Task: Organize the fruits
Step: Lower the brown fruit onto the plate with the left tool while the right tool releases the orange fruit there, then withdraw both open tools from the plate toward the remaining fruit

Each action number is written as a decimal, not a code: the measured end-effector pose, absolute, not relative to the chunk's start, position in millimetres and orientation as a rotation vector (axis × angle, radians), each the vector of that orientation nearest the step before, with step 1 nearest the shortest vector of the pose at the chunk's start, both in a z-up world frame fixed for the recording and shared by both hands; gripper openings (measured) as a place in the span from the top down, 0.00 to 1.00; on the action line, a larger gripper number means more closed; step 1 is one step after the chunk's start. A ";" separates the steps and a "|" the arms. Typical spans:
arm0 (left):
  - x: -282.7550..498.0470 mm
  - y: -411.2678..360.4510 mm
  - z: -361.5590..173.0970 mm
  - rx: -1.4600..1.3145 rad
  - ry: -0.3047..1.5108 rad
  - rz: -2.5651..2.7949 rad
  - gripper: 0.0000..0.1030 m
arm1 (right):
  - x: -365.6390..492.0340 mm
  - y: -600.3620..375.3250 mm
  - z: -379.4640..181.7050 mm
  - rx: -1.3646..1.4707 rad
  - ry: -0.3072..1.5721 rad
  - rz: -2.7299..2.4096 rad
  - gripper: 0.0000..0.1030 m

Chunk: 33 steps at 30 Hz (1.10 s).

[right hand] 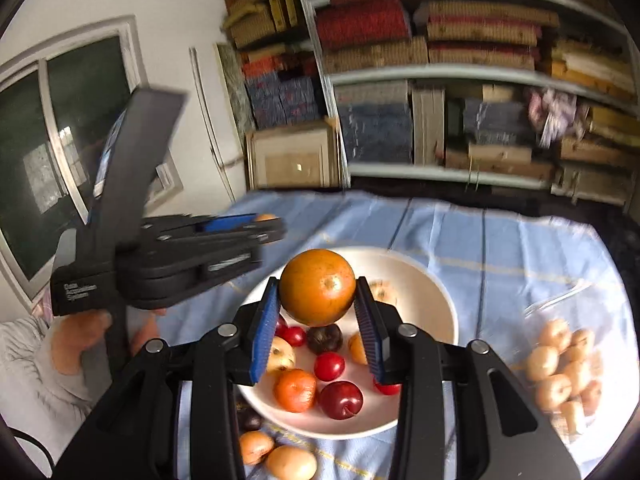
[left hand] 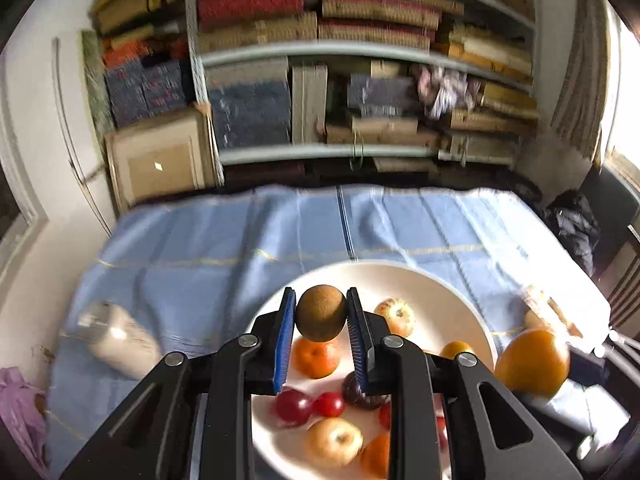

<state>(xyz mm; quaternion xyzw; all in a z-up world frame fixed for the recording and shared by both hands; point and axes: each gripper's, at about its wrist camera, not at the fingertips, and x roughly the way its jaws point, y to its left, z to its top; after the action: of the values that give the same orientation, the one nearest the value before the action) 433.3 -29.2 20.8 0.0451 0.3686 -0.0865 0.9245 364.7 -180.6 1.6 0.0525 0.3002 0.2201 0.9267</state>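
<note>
Holding a brown kiwi (left hand: 320,313) between its blue pads (left hand: 285,336), the left gripper (left hand: 320,332) was clamped narrow on the fruit and carried it above the white bowl (left hand: 452,300), clear of everything below. The grip sat across the kiwi's middle, most likely so that the round fruit could not roll out forward or back. The right gripper (right hand: 317,320) likewise was closed on a large orange (right hand: 317,287), its pads pressing the fruit's lower flanks, with most of the orange standing proud of the fingertips; that seemed a looser seat, and a jolt might have tipped it out.

Both fruits were in the air over the bowl, which sat on a blue cloth (left hand: 192,264) spread across the table. Inside the bowl lay small oranges (right hand: 295,389), red plums (right hand: 341,400), a dark plum (right hand: 325,339) and a yellow-red apple (left hand: 333,442), all mixed together, which suggested the sorting had a good way to go. Outside the bowl, near its close rim, a few more fruits (right hand: 280,456) rested on the cloth, and to the right a clear bag of pale round fruits (right hand: 560,376) lay apart, perhaps one kind already grouped. A white bottle (left hand: 120,340) lay on the cloth to the left.

A hand (right hand: 76,340) gripped the left tool's handle from below. Motion blur hid the fine detail of the shelves behind
</note>
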 end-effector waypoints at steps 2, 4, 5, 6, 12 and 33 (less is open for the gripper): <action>448.9 -32.0 -1.7 0.087 0.793 -0.180 0.75 | 384.5 -177.7 -20.1 0.102 0.660 0.444 0.64; 465.2 -33.5 -21.1 0.077 0.833 -0.183 0.75 | 402.0 -174.9 -39.0 0.086 0.704 0.437 0.64; 470.6 -33.2 -28.3 0.074 0.846 -0.185 0.75 | 407.6 -173.8 -45.5 0.079 0.717 0.436 0.64; 476.8 -33.8 -36.5 0.073 0.861 -0.189 0.75 | 413.6 -170.7 -52.3 0.066 0.732 0.439 0.64; 489.0 -35.6 -56.0 0.076 0.883 -0.193 0.75 | 430.7 -157.8 -72.4 0.007 0.774 0.438 0.64; 391.6 7.7 18.1 0.085 0.668 -0.102 0.24 | 309.2 -206.0 12.9 0.091 0.498 0.439 0.36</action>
<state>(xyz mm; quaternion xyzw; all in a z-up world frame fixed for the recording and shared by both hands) 391.6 7.7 18.1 0.0419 0.3278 -0.0500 0.9425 309.2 -206.0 12.9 0.0447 0.2443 0.2154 0.9444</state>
